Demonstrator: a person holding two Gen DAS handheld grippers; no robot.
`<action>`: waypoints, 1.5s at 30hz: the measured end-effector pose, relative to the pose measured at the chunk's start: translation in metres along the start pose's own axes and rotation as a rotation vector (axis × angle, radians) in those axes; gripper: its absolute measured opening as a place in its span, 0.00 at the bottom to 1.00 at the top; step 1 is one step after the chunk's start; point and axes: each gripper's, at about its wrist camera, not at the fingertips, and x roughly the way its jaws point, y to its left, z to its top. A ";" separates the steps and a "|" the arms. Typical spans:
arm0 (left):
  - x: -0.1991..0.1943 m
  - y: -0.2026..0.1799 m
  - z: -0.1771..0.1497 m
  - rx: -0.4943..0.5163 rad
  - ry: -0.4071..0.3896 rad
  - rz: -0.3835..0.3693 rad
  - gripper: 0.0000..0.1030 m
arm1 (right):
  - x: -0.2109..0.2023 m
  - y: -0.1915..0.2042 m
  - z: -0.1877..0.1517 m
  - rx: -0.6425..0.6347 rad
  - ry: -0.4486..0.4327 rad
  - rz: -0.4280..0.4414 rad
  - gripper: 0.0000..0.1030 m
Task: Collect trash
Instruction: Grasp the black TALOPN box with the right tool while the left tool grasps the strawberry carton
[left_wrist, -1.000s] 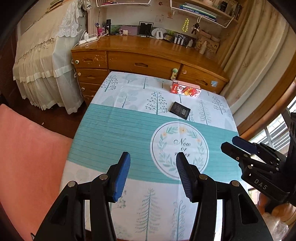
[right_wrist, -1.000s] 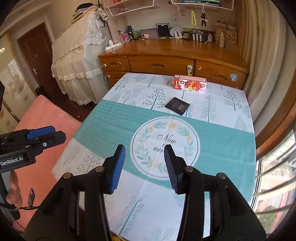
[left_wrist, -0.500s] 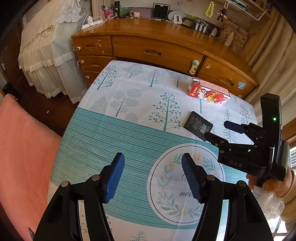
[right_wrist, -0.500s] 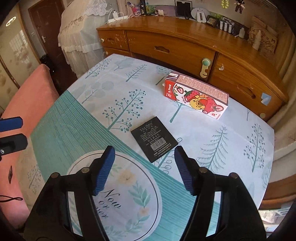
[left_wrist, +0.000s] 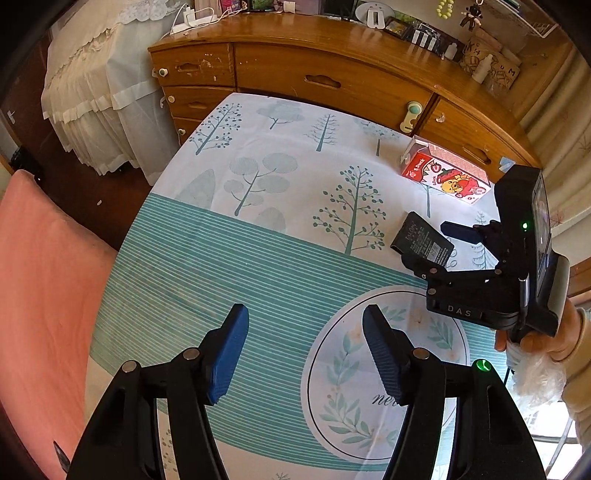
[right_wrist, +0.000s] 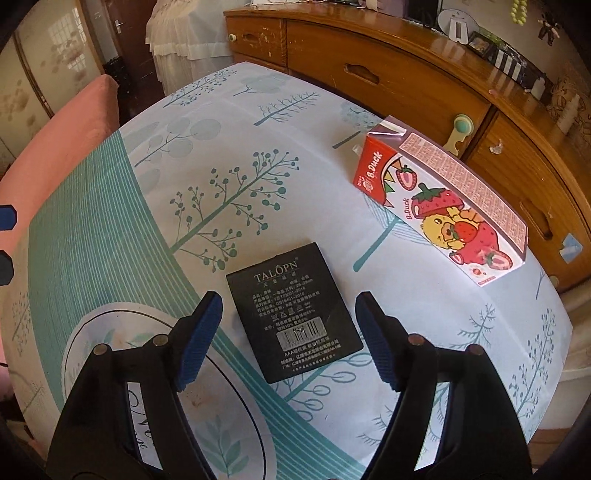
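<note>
Blue-padded right gripper (right_wrist: 288, 332) fingers spread astride black packet (right_wrist: 295, 312), left gripper (left_wrist: 304, 350) fingers spread, hovering.

Black packet (left_wrist: 421, 240) partly behind right gripper (left_wrist: 443, 247)

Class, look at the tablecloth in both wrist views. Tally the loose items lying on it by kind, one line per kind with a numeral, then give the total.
Flat black packet labelled TALOPN: 1
Red and white strawberry carton lying on its side: 1
Total: 2
</note>
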 end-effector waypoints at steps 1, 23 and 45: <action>-0.001 0.000 0.001 0.002 -0.001 -0.001 0.63 | 0.003 0.000 0.000 -0.008 0.004 0.005 0.70; -0.001 -0.059 0.053 0.235 -0.067 0.024 0.63 | -0.007 -0.017 -0.019 0.032 -0.009 -0.043 0.58; 0.096 -0.251 0.156 0.882 -0.033 -0.063 0.63 | -0.076 -0.192 -0.090 0.928 -0.191 -0.112 0.58</action>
